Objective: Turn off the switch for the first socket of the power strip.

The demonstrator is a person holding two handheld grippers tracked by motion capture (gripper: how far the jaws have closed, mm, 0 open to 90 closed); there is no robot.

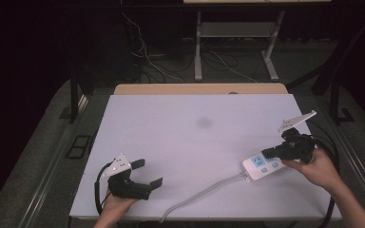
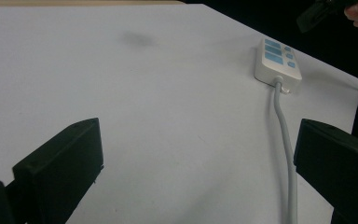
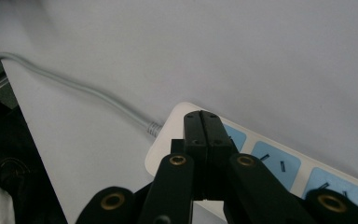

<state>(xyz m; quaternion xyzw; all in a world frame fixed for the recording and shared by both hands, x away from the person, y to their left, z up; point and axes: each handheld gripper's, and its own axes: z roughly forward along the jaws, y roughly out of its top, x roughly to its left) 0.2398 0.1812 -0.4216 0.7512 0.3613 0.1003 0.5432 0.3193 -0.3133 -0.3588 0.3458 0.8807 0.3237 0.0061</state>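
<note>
Left gripper (image 1: 145,173) low at the near-left of the board, jaws spread wide, nothing between them. Right gripper (image 1: 272,153) at the far side, jaws pressed flat together, tips hovering over the power strip (image 1: 265,164); contact cannot be told.

Power strip: white plastic, oblong, rounded corners, pale blue socket panels on top. It lies flat under the right gripper's tips, long axis running diagonally from there down toward the left gripper. Grey round cable (image 1: 204,191) leaves the end facing the left gripper and curves off the near edge, passing just beside that gripper's right jaw.

White board (image 1: 180,142): matte, smooth, one faint grey smudge (image 1: 203,123) well beyond both grippers. Wood tabletop edge (image 1: 199,89) shows behind it. Room dark; grey floor, loose wires and a metal table frame (image 1: 237,42) beyond.
</note>
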